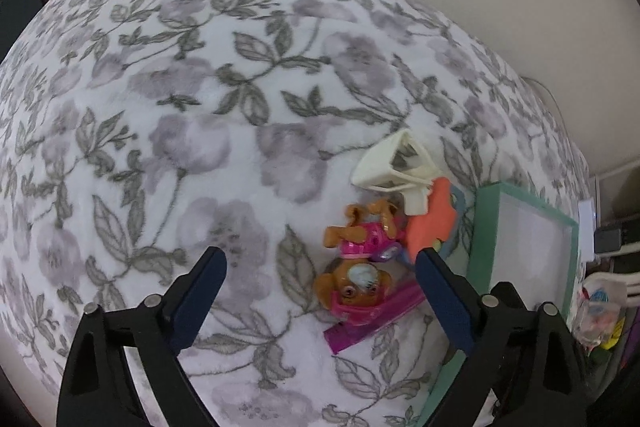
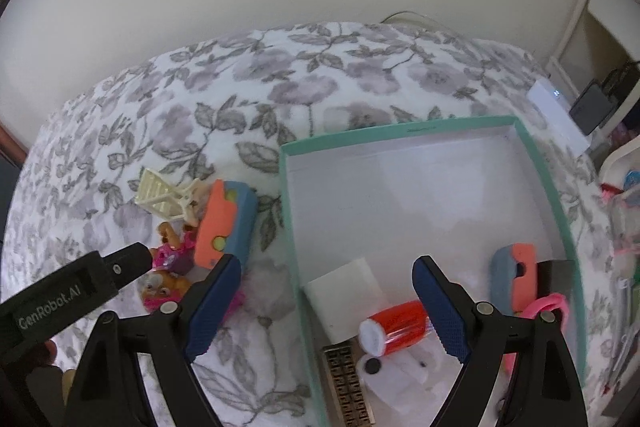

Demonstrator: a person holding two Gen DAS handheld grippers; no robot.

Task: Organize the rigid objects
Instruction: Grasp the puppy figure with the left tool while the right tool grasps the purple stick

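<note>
Left wrist view: the left gripper (image 1: 320, 287) hangs over the floral bed (image 1: 200, 107), fingers spread wide with nothing between the pads. The pup figurine (image 1: 356, 263) lies ahead and toward the right finger, head nearest the camera, long axis running roughly away from the fingers, on top of a pink flat piece (image 1: 376, 319). Just beyond it sit the orange-and-blue toy (image 1: 432, 227) and the cream plastic frame (image 1: 400, 163), bunched together. The teal box (image 1: 484, 227) shows its rim at right, just beside the pile.

Right wrist view: the right gripper (image 2: 328, 307) is also wide open and empty, straddling the box's left wall. Inside the box, at the near end, lie a red cylinder (image 2: 400, 327), a white block (image 2: 344, 291) and a second orange-and-blue piece (image 2: 516, 275); the far half is bare. The pile lies left of the box, outside it, and the left gripper's black body reaches in from the left toward the figurine.

My call: the left hand is plainly nearer the figurine, so it makes the pick, needing a small shift right to centre it.
</note>
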